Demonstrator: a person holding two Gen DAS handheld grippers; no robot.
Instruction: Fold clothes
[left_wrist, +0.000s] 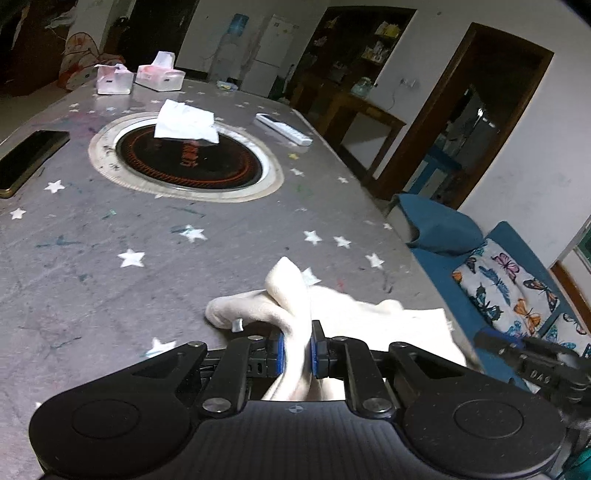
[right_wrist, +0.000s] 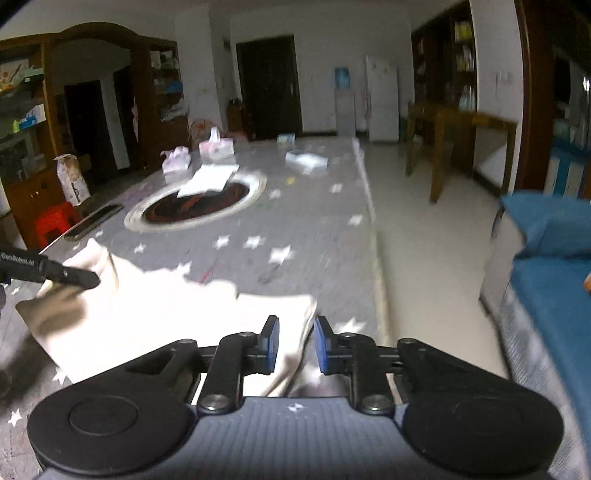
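A: Start with the left wrist view. What has the left gripper (left_wrist: 295, 350) got?

B: It is clenched on a bunched ridge of the cream garment (left_wrist: 291, 295) — the blue pads squeeze the cloth from both sides. The fold rises in a hump just ahead of the pads, and the rest spreads out to the right on the grey star-patterned table (left_wrist: 110, 221). I'd say it pinches a gathered edge so the cloth can be carried over without slipping.

A: Anything else there?

B: Farther back, a white tissue (left_wrist: 186, 122) lies across the round inset hob (left_wrist: 184, 155), well clear of the garment. The other tool's black arm pokes in at the right edge.

A: Now the right wrist view.

B: Blurred, but readable. The right gripper (right_wrist: 295, 345) is released: its pads stand apart, with the garment's corner (right_wrist: 291, 354) lying between them and, as far as I can tell, not pressed. The cloth stretches flat to the left along the table's near edge, where the left gripper's black finger (right_wrist: 70, 275) sits over its far end.

A: So one end held, the other let go?

B: It looks so — probably that corner has been set down where the fold should lie.
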